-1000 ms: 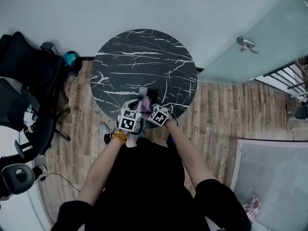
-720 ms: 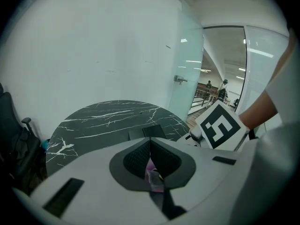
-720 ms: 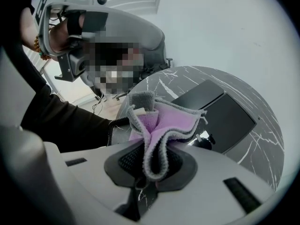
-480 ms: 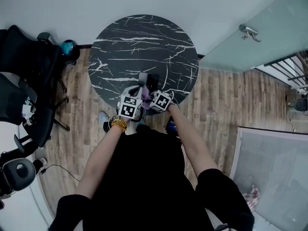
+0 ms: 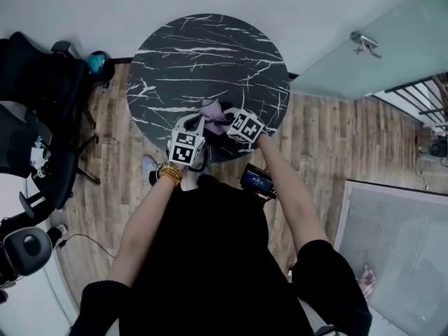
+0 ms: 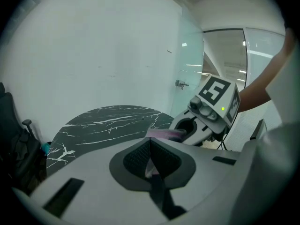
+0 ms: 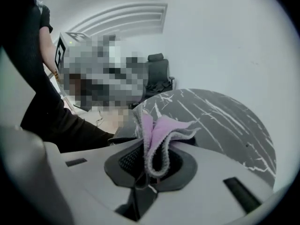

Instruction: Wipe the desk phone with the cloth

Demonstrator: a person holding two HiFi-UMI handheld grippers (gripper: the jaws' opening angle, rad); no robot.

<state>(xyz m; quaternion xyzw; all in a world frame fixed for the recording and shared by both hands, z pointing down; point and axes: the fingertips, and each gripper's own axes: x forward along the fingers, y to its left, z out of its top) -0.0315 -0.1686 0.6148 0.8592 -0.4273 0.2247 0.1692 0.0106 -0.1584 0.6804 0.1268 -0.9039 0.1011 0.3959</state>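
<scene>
Head view first: both grippers meet over the near edge of the round black marble table [image 5: 210, 54], and the pink cloth [image 5: 213, 109] is bunched right between their tips. The left gripper [image 5: 199, 120] comes in from the near-left, the right gripper [image 5: 227, 121] from the near-right, and their marker cubes sit close side by side.

Over to the right gripper view: the right gripper [image 7: 152, 161] is clamped firmly on the cloth [image 7: 161, 132], a folded wad of pink with a grey looped backing standing up out of the pads, and the table [image 7: 225, 121] spreads out beyond it.

Left gripper view now: the left gripper [image 6: 150, 146] has its jaws pressed together, with only a thin pale-pink sliver of cloth showing in the seam. More of the cloth [image 6: 164, 134] lies just past the tips, reaching to the right gripper [image 6: 180, 132] close ahead.

Black office chairs [image 5: 42, 96] stand off the table's left edge on the wood floor [image 5: 329, 152], and a dark device with a blue screen [image 5: 257, 179] sits by the person's right forearm, off the table's near edge.
</scene>
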